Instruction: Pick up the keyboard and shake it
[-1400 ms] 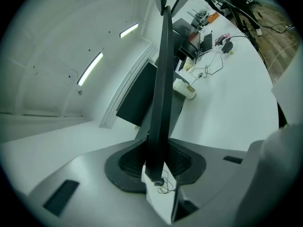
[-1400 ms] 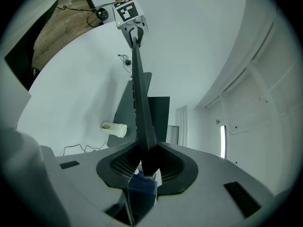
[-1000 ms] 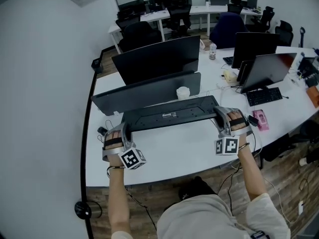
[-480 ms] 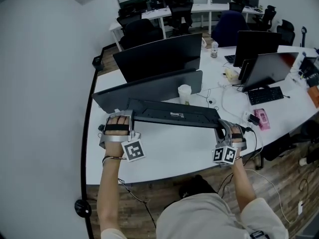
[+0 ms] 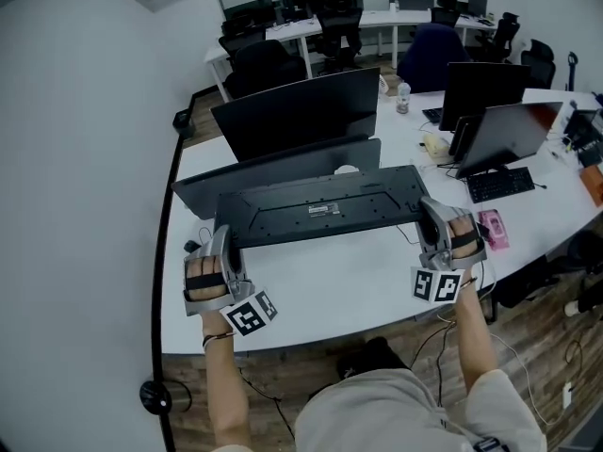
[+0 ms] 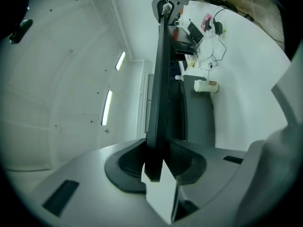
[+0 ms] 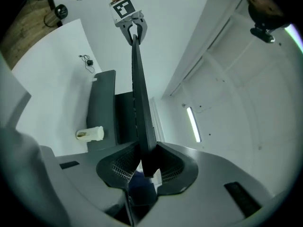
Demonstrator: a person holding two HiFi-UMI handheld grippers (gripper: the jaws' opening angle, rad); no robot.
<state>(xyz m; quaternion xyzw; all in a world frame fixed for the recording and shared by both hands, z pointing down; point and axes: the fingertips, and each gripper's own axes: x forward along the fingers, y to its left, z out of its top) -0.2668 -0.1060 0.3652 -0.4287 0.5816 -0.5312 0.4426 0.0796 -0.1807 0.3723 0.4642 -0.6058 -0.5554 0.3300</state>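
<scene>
Holding keyboard (image 5: 316, 210) aloft above bench (image 5: 358, 285) near its left edge, fingers (image 6: 85, 183) of left gripper (image 5: 224, 243) & right gripper (image 5: 431, 217) clamped on its ends, prob. mid-shake; needs next quick jolts w/o slackening grip.

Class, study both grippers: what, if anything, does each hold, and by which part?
Both hold the same keyboard: the left gripper clamps its left short end, the right gripper its right short end.
</scene>
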